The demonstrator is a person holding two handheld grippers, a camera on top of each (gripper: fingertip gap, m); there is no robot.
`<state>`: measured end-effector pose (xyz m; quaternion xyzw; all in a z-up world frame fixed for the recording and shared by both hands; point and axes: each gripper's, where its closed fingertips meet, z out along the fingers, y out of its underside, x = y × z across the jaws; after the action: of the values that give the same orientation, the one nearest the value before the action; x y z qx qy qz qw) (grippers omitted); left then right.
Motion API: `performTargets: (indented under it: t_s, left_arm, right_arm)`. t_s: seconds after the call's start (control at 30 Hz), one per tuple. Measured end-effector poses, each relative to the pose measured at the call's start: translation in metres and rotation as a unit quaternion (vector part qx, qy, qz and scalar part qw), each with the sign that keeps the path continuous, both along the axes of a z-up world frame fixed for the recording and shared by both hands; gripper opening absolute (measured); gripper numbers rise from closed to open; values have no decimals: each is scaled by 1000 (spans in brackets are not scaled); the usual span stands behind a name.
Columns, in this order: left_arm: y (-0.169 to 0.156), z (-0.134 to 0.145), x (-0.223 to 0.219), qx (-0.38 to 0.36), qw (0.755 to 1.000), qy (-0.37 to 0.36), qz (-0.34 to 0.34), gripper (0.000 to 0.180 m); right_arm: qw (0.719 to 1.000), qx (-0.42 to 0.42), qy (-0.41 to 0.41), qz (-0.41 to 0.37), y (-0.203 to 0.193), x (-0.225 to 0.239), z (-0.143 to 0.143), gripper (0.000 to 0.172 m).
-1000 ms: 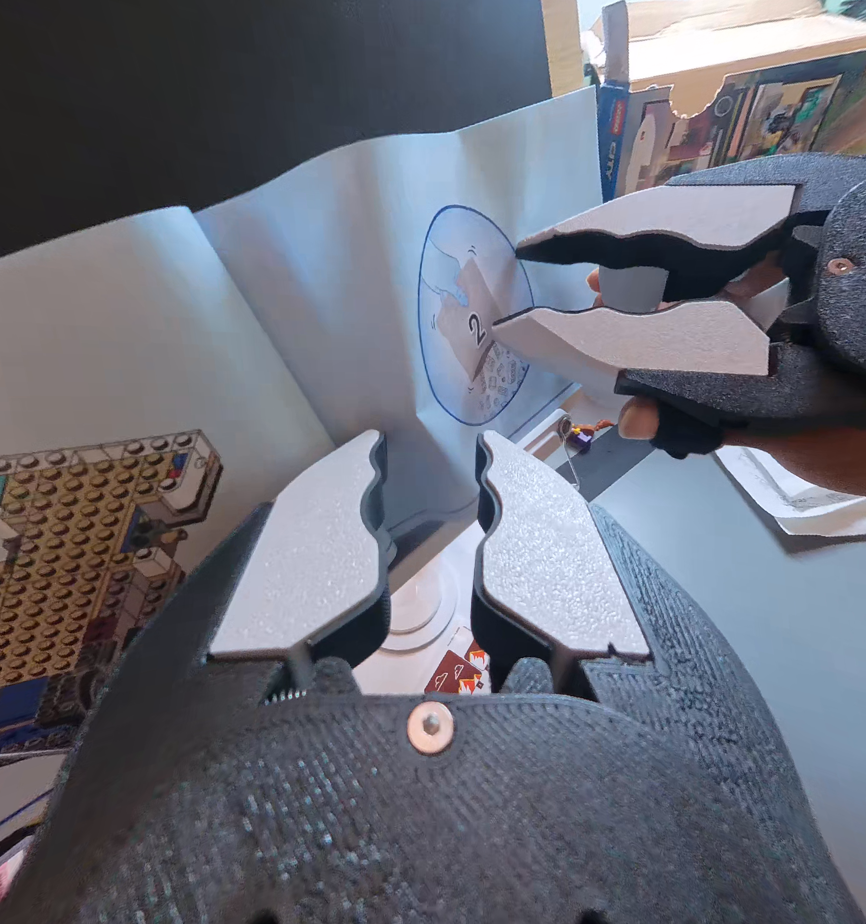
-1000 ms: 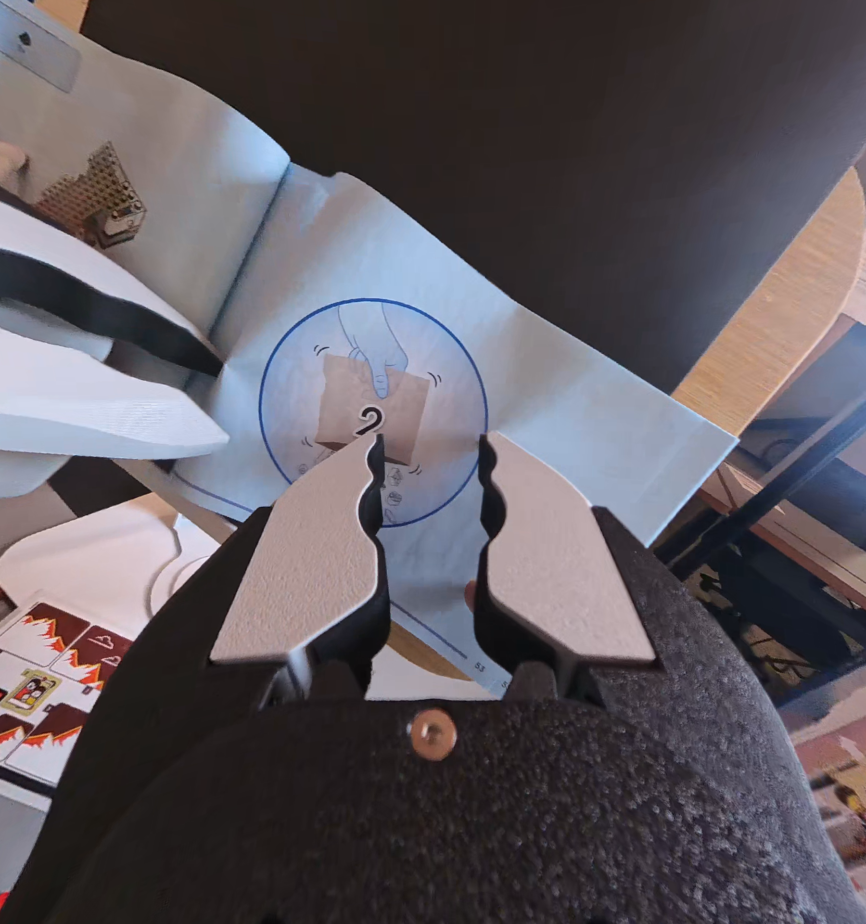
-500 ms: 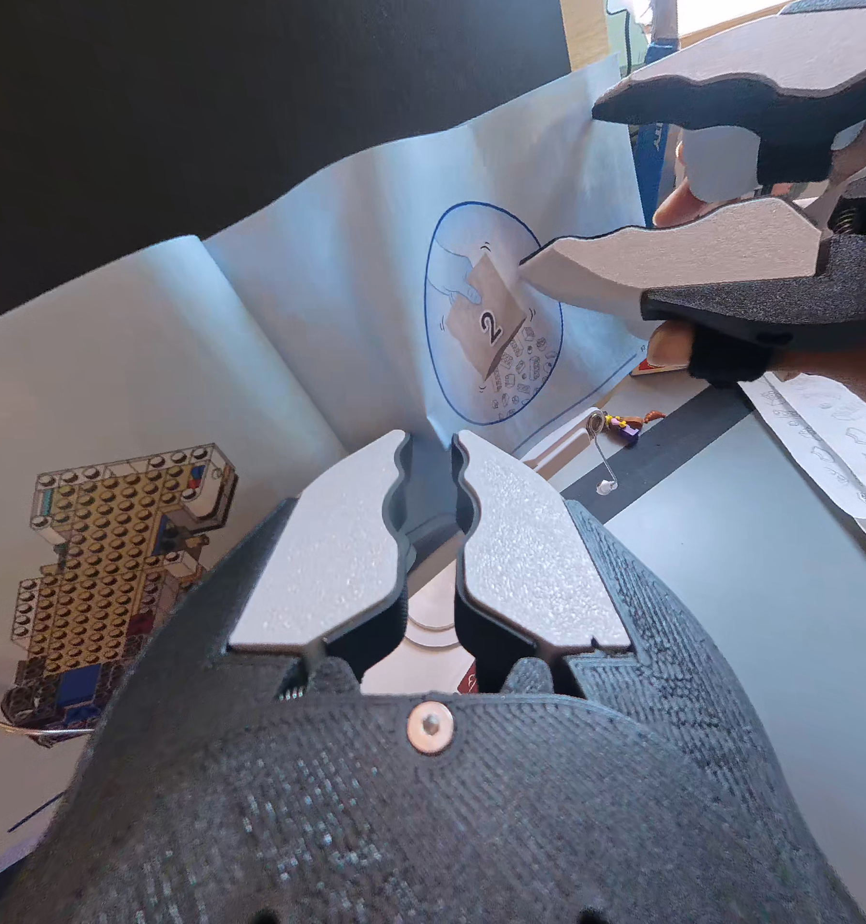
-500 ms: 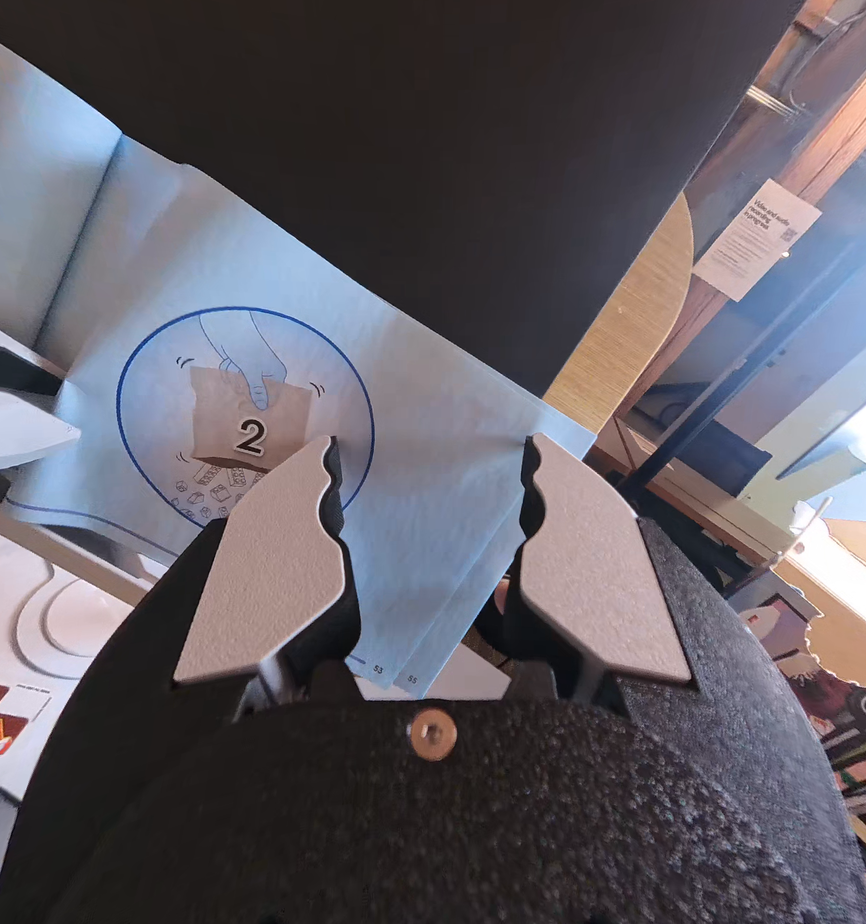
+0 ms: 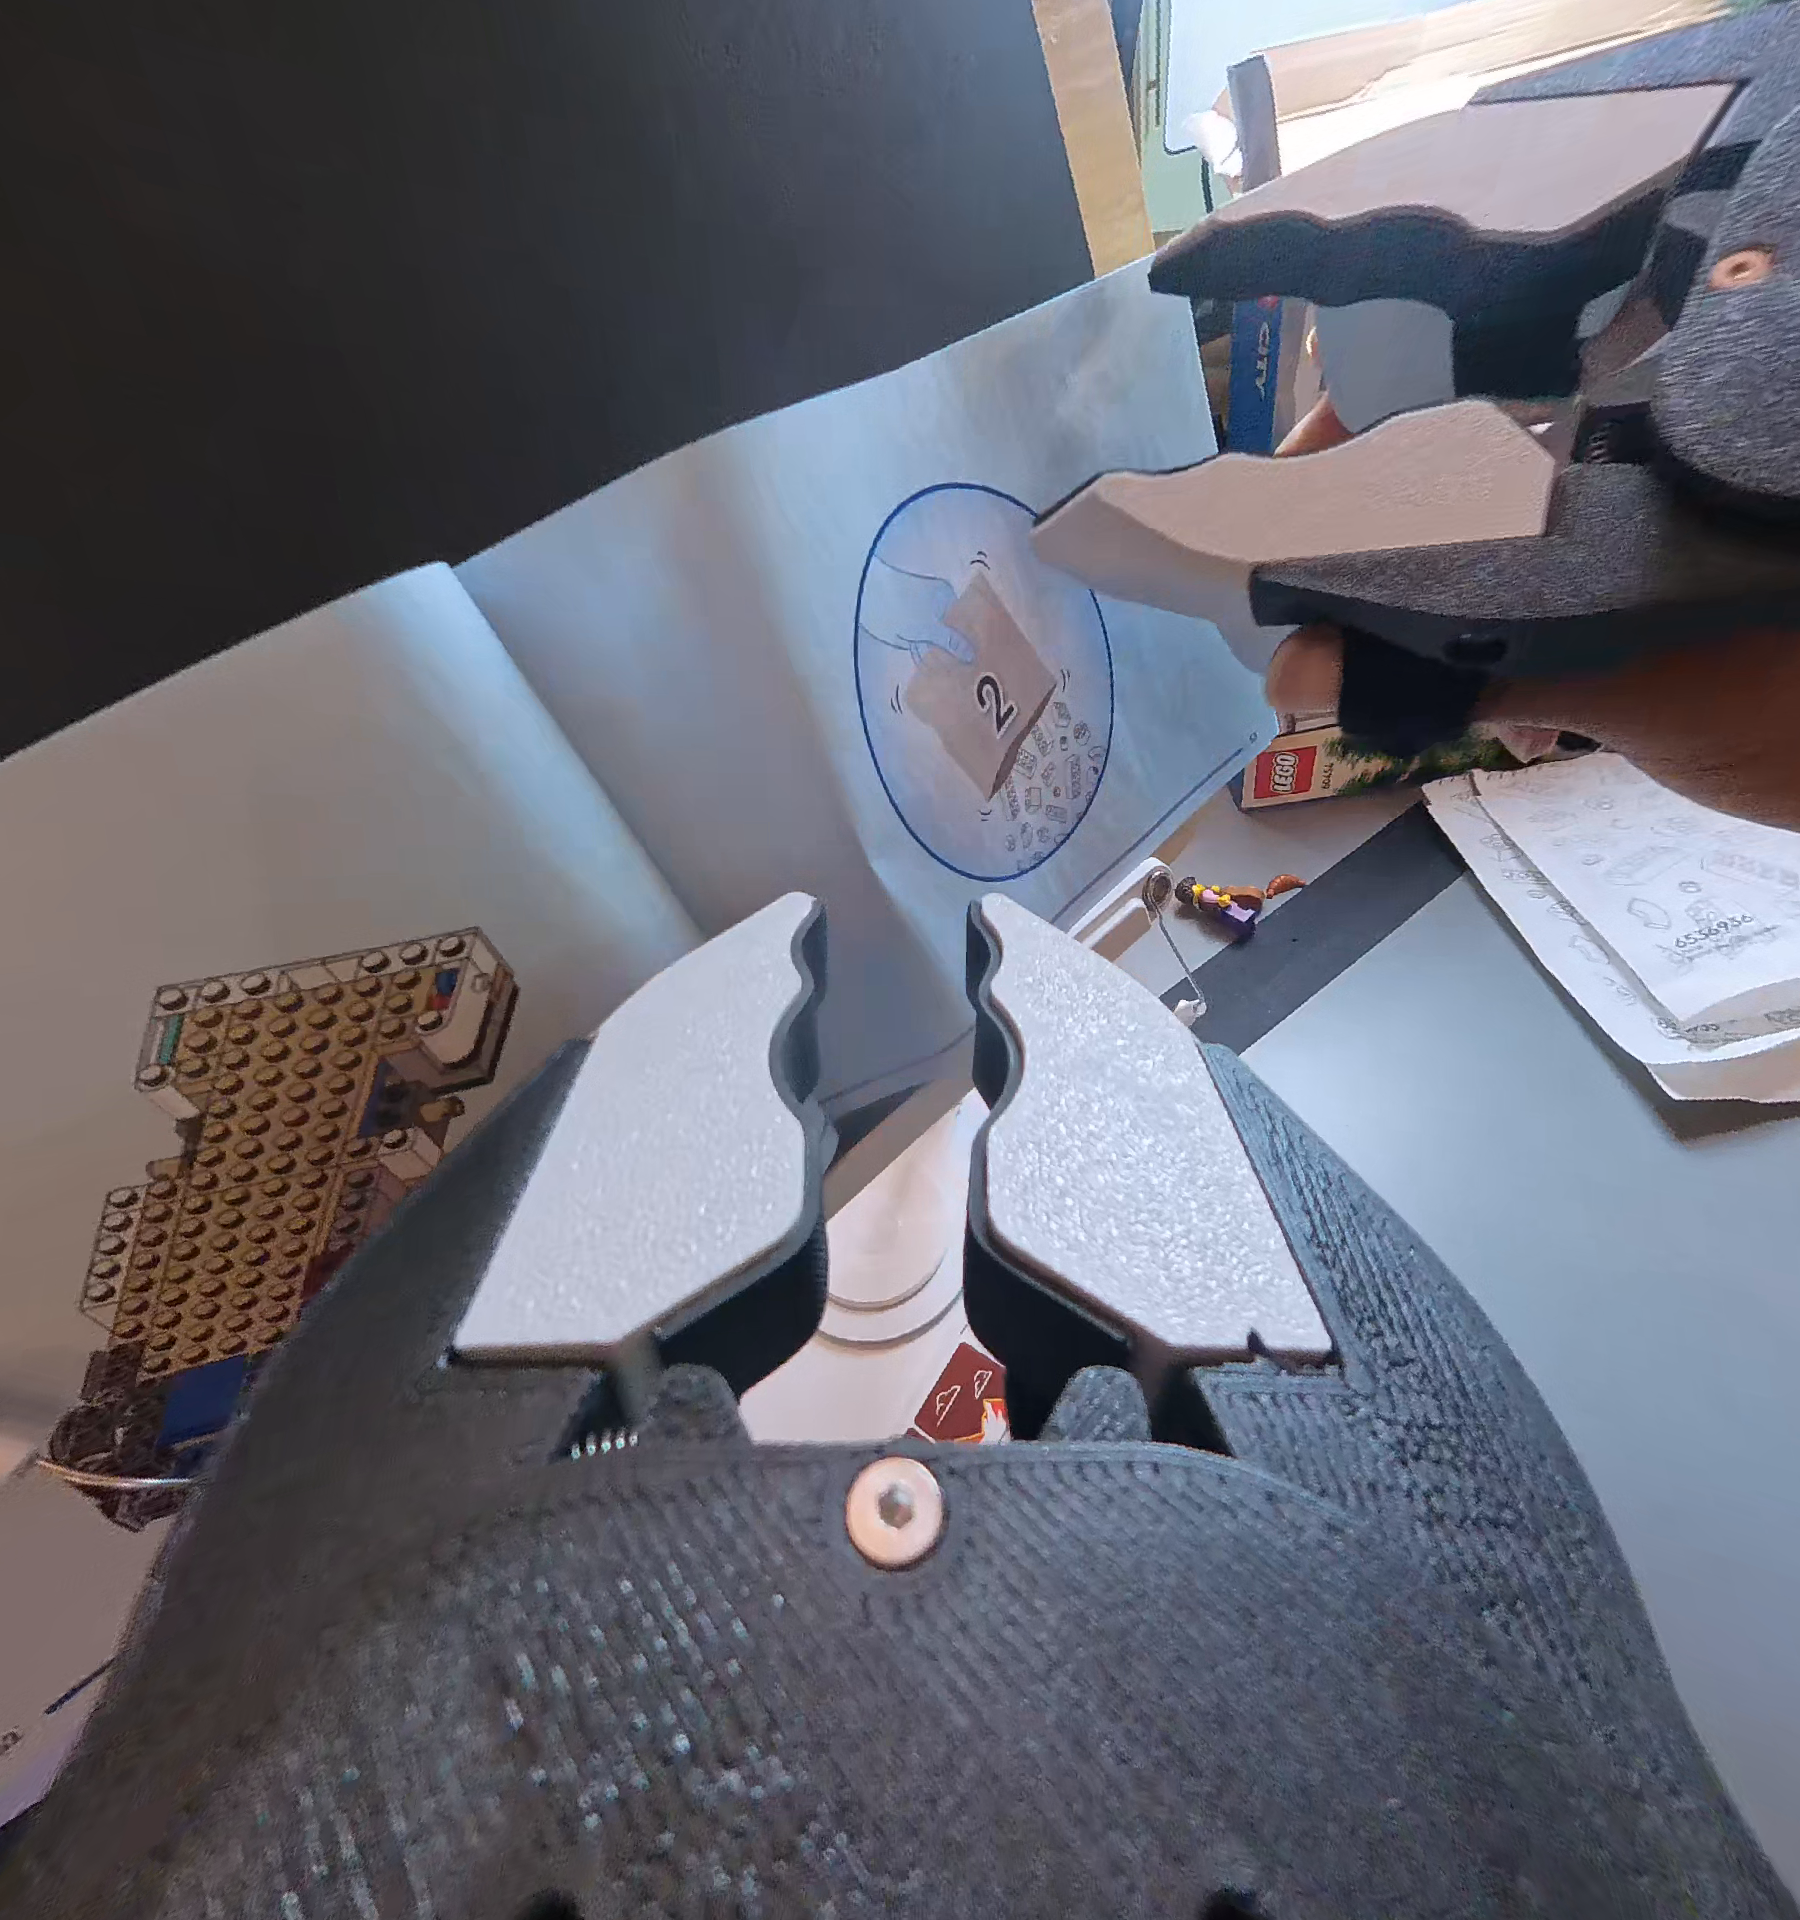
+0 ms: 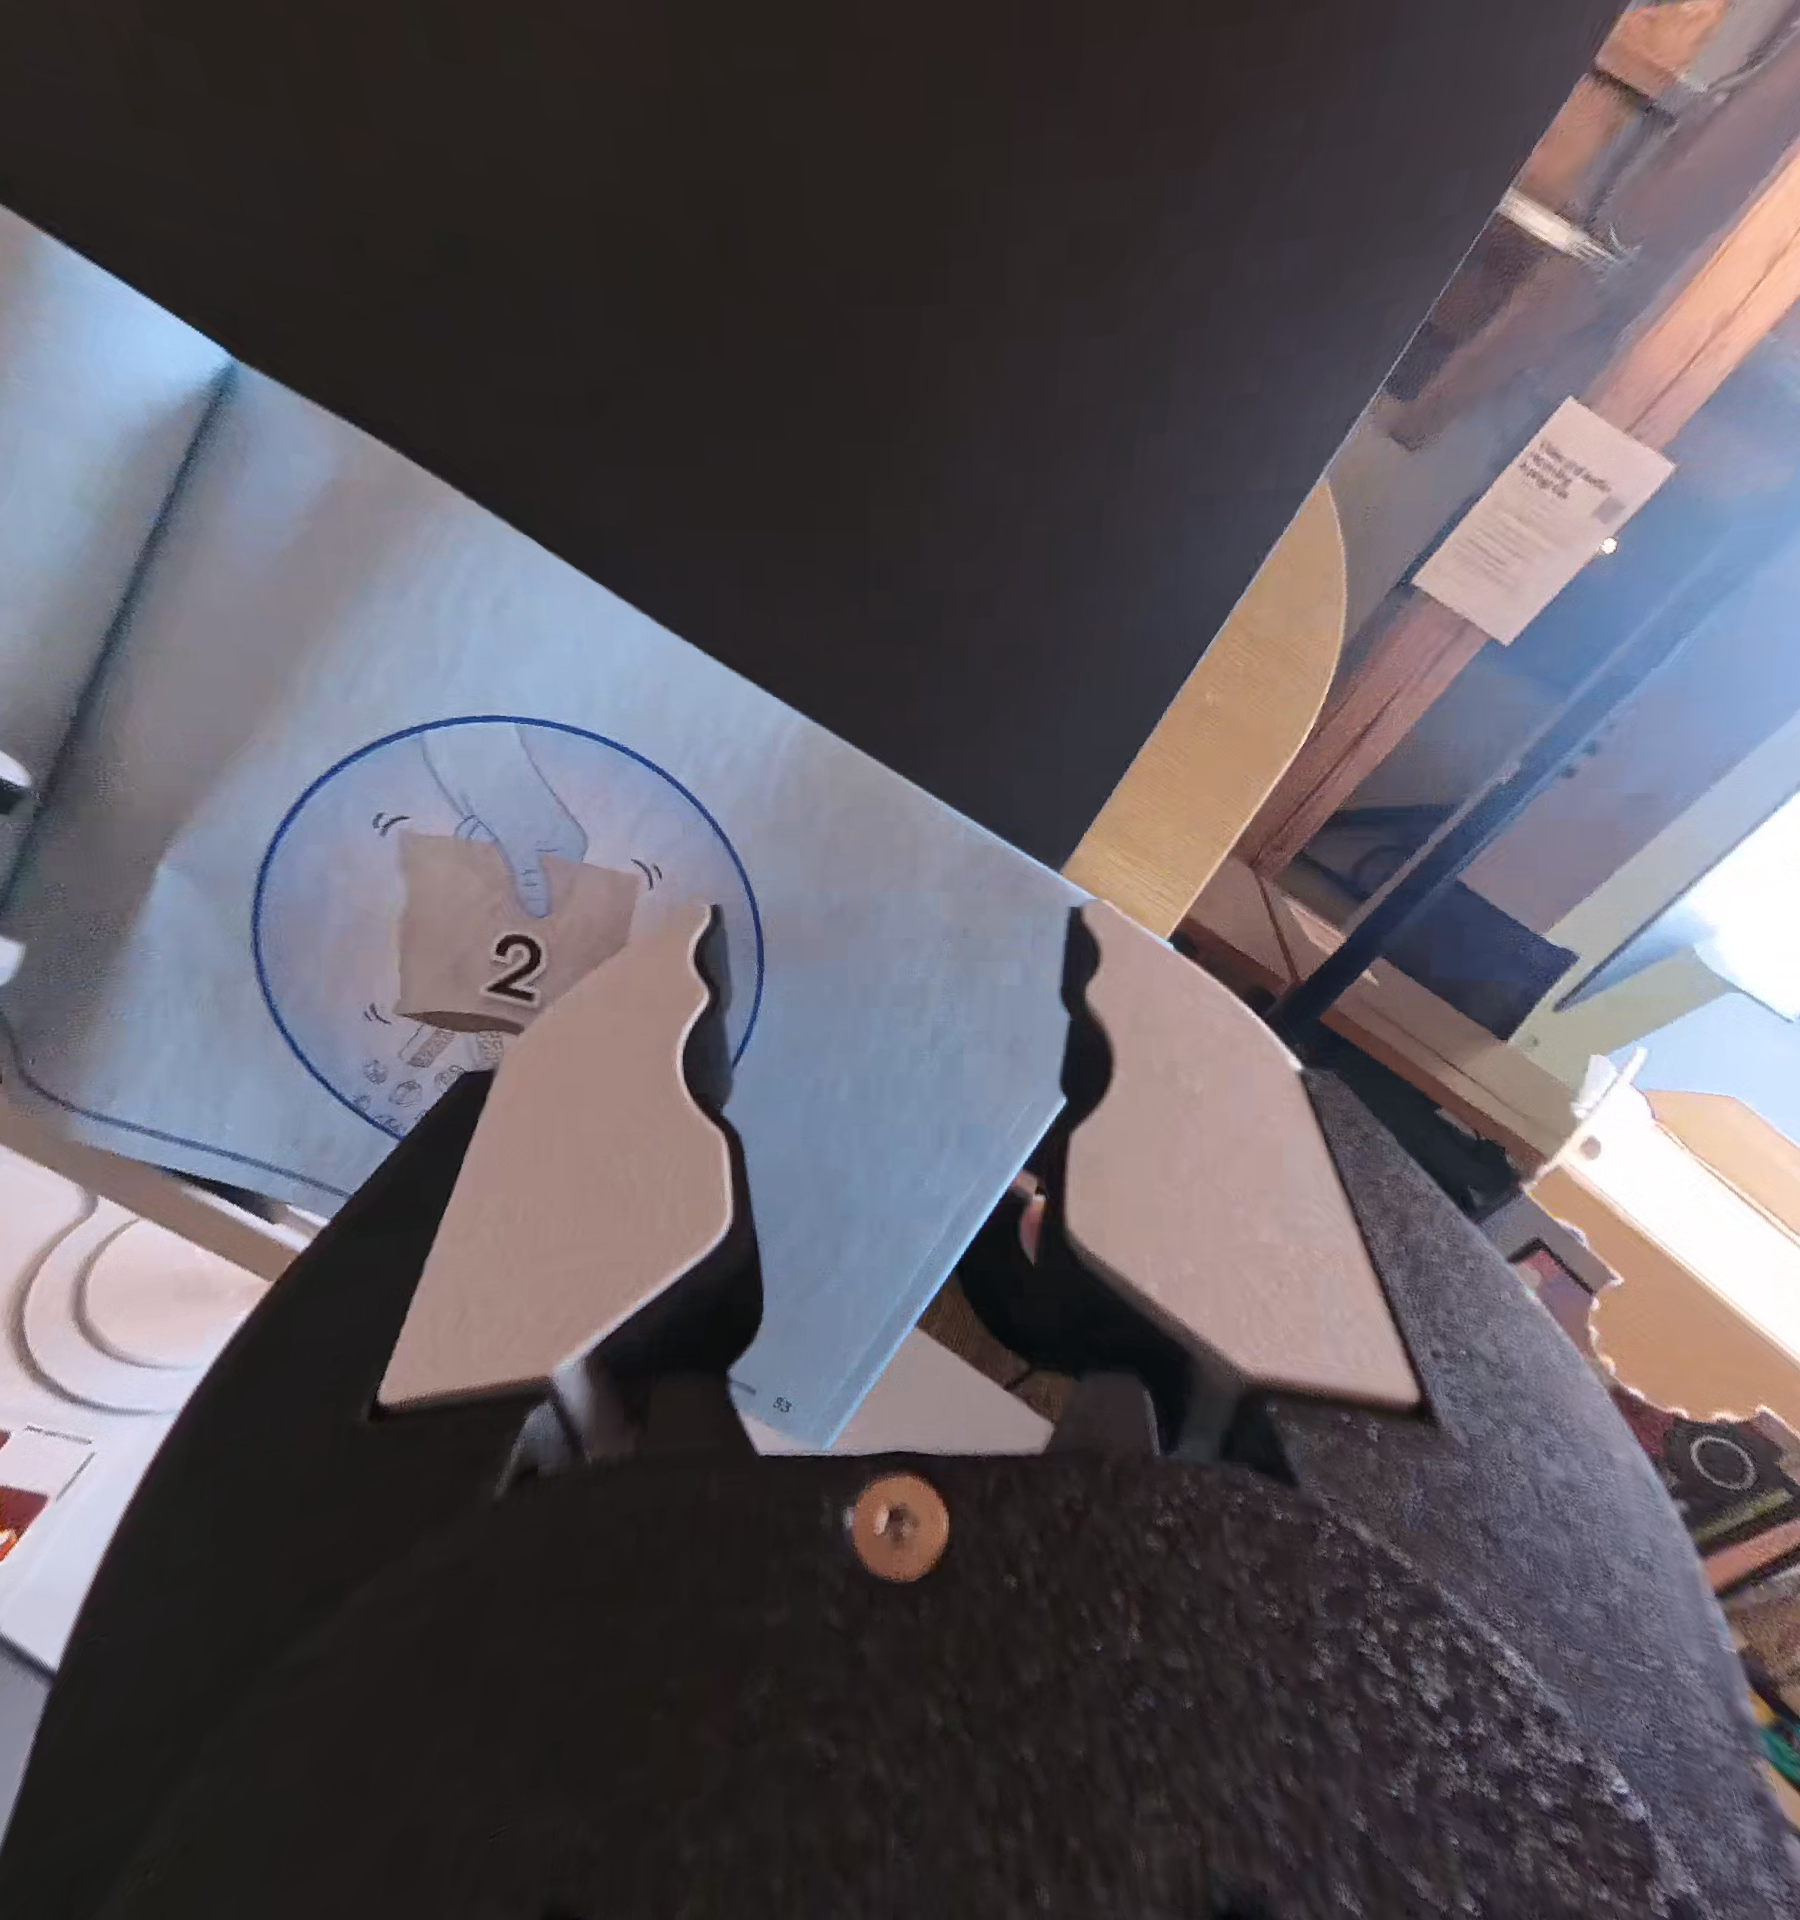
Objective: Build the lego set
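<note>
A grey table [image 5: 1561,1299] crossed by a black stripe [image 5: 1332,935] is seen under and to the right of the left claw [image 5: 896,935], whose jaws stand a little apart with nothing pressed between them; the lower edge of an open instruction booklet [image 5: 730,665] rises just ahead of its tips. A white stand [image 5: 885,1247] is seen below the gap, a small toy figure [image 5: 1223,899] ahead to the right, and printed sheets [image 5: 1644,914] farther right. The right claw [image 6: 891,940] is held wide open about the booklet's right page edge, no pad pressing on it. A black panel [image 6: 875,312] fills the background behind both claws; wooden beams [image 6: 1644,312], a posted notice [image 6: 1540,514] and a bright window [image 6: 1779,914] lie to the right of the right claw.
</note>
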<state>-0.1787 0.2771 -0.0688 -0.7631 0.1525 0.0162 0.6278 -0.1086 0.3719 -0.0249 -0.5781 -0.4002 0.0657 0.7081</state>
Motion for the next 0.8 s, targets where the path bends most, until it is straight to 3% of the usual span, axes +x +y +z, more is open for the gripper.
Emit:
performTargets:
  t_s: [0.07,0.2,0.4,0.5,0.67,0.73,0.8]
  left_arm:
    - [-1,0,2,0,1000,-4,-2,26]
    - [-6,1,4,3,1000,0,-7,26]
    - [-4,3,10,1,1000,-12,-26,32]
    - [-8,13,28,-1,994,-78,-81,37]
    - [-18,33,58,-27,963,-205,-172,43]
    - [-21,33,66,-38,956,-217,-195,35]
    - [-27,33,69,-40,953,-212,-211,20]
  right_arm:
    - [1000,-21,0,0,6,-3,-7,68]
    - [999,-25,-18,20,-2,-12,-17,34]
    - [994,-54,3,93,-24,-22,-19,3]
    - [989,-35,1,147,-54,-25,-14,3]
    - [970,26,-29,239,-113,-25,-20,8]
    - [969,32,-45,243,-124,-22,-27,25]
    - [966,27,-48,252,-131,-14,-30,29]
